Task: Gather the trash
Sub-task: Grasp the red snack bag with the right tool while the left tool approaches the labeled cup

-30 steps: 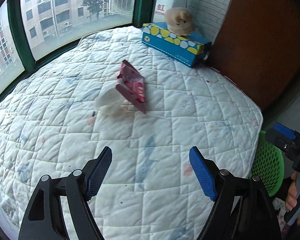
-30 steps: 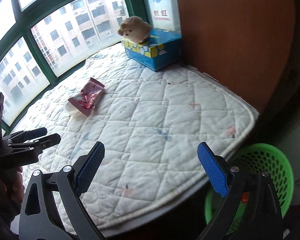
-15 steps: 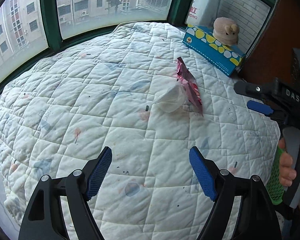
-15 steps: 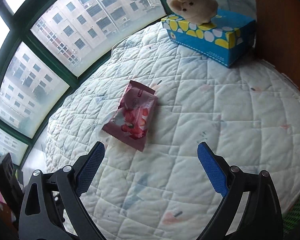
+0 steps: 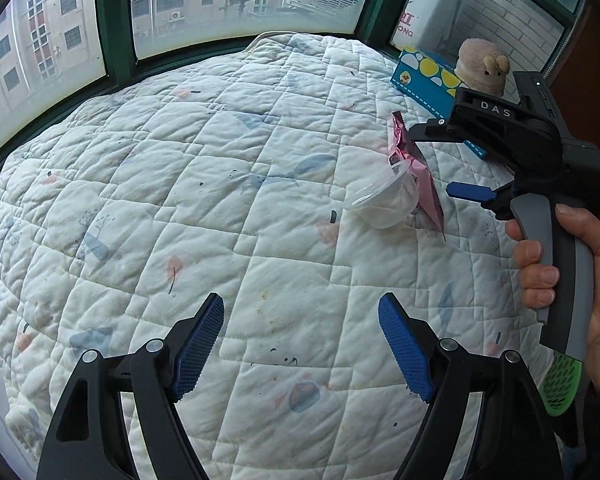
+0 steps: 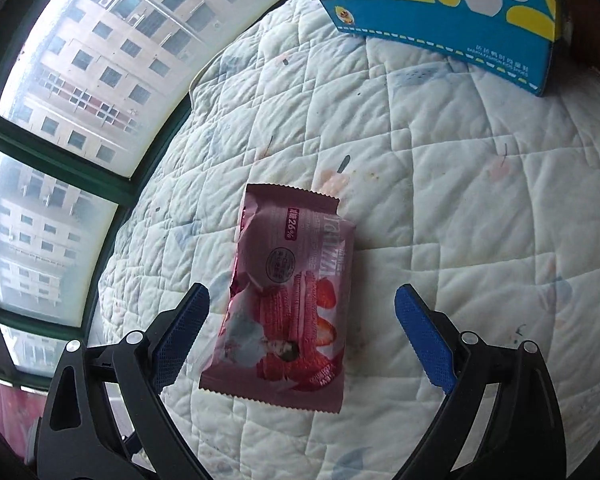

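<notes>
A pink snack wrapper lies flat on the white quilted mat. My right gripper is open and hovers right over it, the wrapper between the two fingers. In the left wrist view the wrapper lies beside a clear plastic cup tipped on its side. The right gripper shows there, open, just right of the wrapper. My left gripper is open and empty, over bare mat well short of the cup.
A blue and yellow tissue box stands at the far edge with a plush toy on it. Green-framed windows curve round the mat. A green basket shows at the lower right, off the mat.
My right gripper has moved forward and down until the wrapper lies between its fingers. My left gripper has swung left and come closer to the mat. Both stay open.
</notes>
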`<action>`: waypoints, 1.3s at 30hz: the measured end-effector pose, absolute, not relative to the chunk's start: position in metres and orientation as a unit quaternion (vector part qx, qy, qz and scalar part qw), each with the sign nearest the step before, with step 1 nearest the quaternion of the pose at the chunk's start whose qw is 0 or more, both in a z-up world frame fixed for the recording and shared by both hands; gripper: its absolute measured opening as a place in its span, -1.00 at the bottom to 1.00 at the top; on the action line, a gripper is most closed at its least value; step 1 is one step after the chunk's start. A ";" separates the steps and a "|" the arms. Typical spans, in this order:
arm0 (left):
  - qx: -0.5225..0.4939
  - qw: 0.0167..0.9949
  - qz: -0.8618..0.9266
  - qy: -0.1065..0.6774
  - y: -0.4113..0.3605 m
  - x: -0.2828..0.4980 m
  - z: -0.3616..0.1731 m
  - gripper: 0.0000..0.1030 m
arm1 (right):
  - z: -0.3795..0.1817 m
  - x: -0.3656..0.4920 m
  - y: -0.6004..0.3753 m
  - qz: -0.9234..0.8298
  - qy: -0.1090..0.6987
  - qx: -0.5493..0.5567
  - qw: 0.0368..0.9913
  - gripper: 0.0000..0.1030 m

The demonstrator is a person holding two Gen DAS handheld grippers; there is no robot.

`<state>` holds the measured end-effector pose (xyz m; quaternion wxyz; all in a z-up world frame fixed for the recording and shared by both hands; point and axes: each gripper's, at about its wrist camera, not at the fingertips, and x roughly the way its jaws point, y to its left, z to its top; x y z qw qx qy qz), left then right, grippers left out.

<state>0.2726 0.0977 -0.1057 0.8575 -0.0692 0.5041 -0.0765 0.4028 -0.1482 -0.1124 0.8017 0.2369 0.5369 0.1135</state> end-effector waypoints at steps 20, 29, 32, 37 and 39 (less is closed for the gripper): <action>-0.084 0.859 -0.095 0.496 0.081 0.298 -0.097 0.59 | -0.101 0.377 -0.160 0.122 0.522 0.178 0.826 0.09; -0.122 0.848 -0.109 0.505 0.059 0.345 -0.098 0.67 | -0.074 0.334 -0.200 0.122 0.483 0.182 0.848 0.09; -0.141 0.839 -0.101 0.516 0.057 0.362 -0.107 0.67 | -0.067 0.316 -0.211 0.121 0.472 0.180 0.854 0.09; -0.153 0.828 -0.092 0.532 0.050 0.382 -0.120 0.67 | -0.058 0.287 -0.224 0.113 0.457 0.160 0.867 0.09; -0.157 0.824 -0.088 0.538 0.047 0.388 -0.125 0.67 | -0.057 0.276 -0.230 0.110 0.454 0.157 0.870 0.09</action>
